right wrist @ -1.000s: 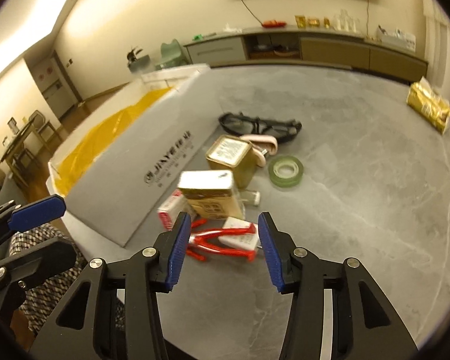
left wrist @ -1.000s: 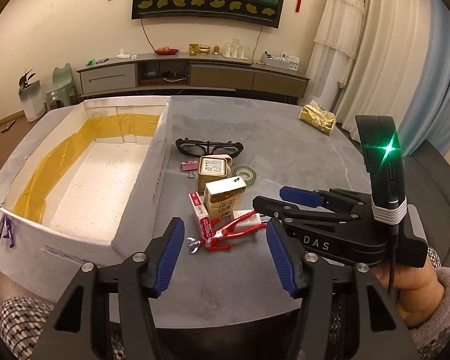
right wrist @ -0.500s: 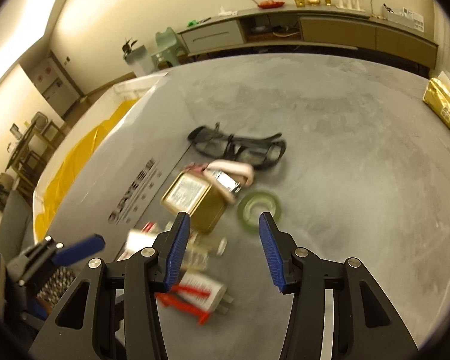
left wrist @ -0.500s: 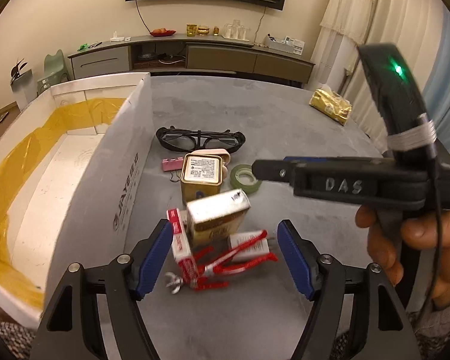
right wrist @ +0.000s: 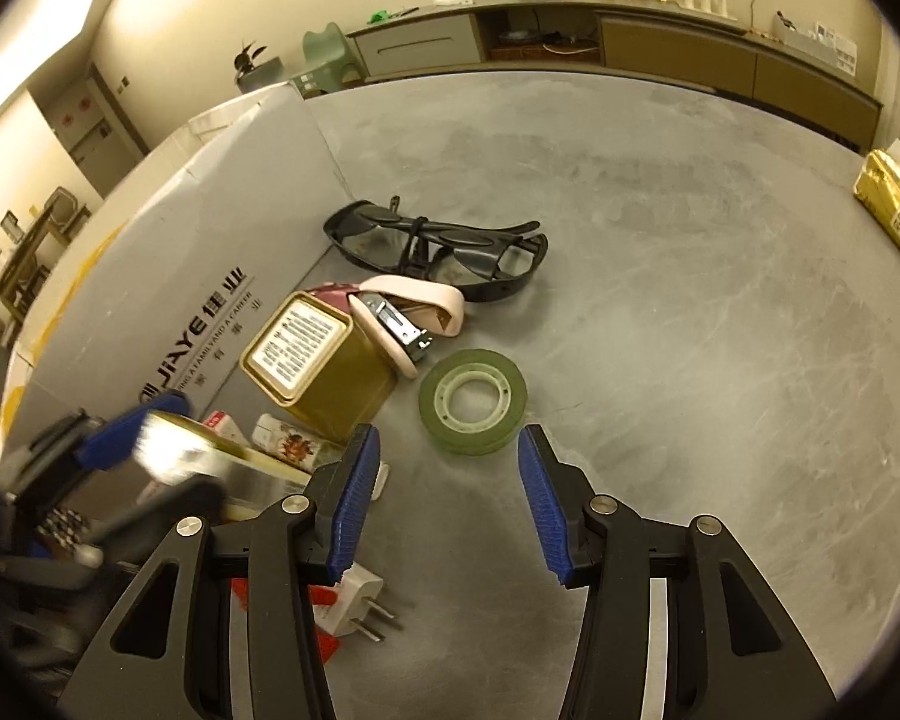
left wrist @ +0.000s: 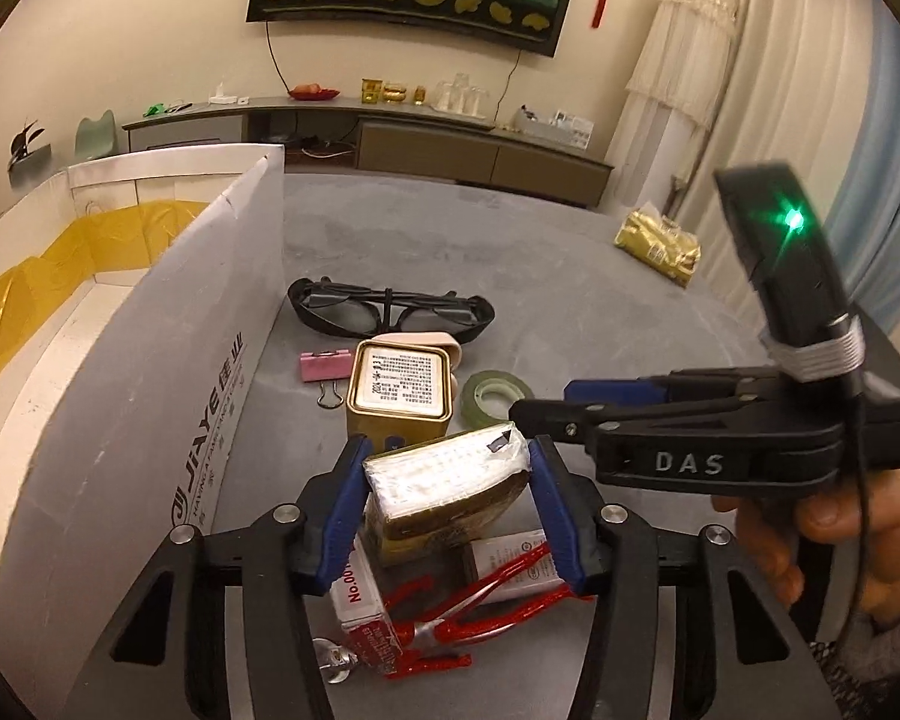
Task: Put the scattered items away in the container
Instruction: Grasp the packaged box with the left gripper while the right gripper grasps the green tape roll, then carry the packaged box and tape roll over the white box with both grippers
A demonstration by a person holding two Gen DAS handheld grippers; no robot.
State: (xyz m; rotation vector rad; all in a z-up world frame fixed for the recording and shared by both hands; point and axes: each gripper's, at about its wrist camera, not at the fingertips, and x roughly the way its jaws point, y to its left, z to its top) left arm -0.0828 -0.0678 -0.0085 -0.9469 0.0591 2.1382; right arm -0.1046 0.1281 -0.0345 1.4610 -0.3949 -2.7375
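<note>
Printed on the box (left wrist: 210,420) wall: "JiAYE" with Chinese characters and a smaller English line beneath, too small to read fully. "DAS" moulded on the right hand-held gripper (right wrist: 444,498) body, seen from the left wrist view. "No.00" legible on a red-and-white carton (left wrist: 363,612). White label of fine print on the lid of the upright gold tin (left wrist: 402,387); text unreadable.

Beside the box wall, on the grey counter (right wrist: 660,210): dark glasses (left wrist: 390,315) farthest back, then a pink binder clip (left wrist: 324,360) and a pink stapler (right wrist: 414,312) leaning against the upright tin, a green tape roll (right wrist: 473,401) just beyond the tin on the side away from the box. Nearer the cameras, red-handled pliers (left wrist: 480,600) lying over a white plug (right wrist: 354,597), the carton touching them. Gold foil packet (left wrist: 660,243) well apart from the box, near the far counter edge. Box interior lined with yellow tape.

Left hand-held gripper (left wrist: 444,504) closed on a second gold tin (left wrist: 450,486), blue pads pressing its two ends, tin tilted and lifted above the pliers and carton, just beside the box wall, not inside. Right hand-held gripper wide apart, holding nothing, hovering just short of the tape roll, a hand (left wrist: 822,540) wrapped round its grip.
</note>
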